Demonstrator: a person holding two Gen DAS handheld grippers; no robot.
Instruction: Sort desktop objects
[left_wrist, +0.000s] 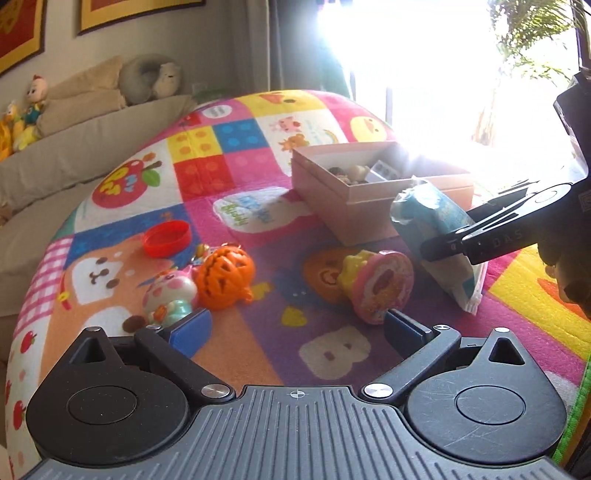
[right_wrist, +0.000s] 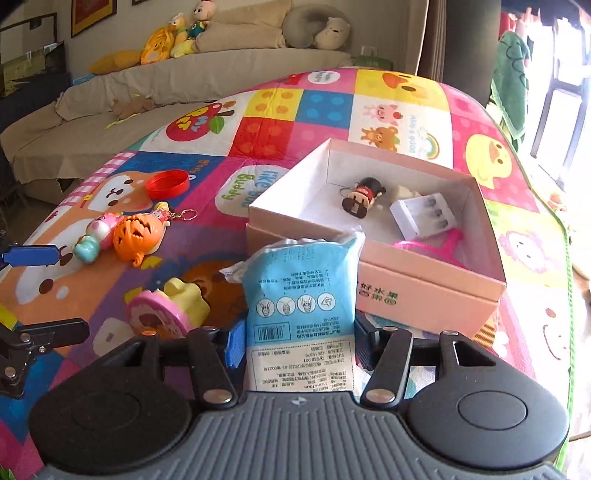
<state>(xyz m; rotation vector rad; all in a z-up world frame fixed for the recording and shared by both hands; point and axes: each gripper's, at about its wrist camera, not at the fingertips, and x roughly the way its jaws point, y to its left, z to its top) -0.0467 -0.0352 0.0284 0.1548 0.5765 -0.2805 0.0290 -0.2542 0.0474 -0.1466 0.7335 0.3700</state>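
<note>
The right gripper (right_wrist: 297, 347) pinches a blue packet (right_wrist: 301, 295) just beside the pink box (right_wrist: 424, 291); the left gripper (left_wrist: 295, 325), near it, has its jaws spread, empty.

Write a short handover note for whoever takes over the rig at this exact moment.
Right tongs: shut on the blue packet, held up just short of the pink box.
Left tongs: open, empty, above the mat near the pink round toy.
Done: doll keychain, white tray and a pink item lie in the box.
Left: drop in the packet; then the orange pumpkin, pastel figure, red lid and pink round toy.
</note>
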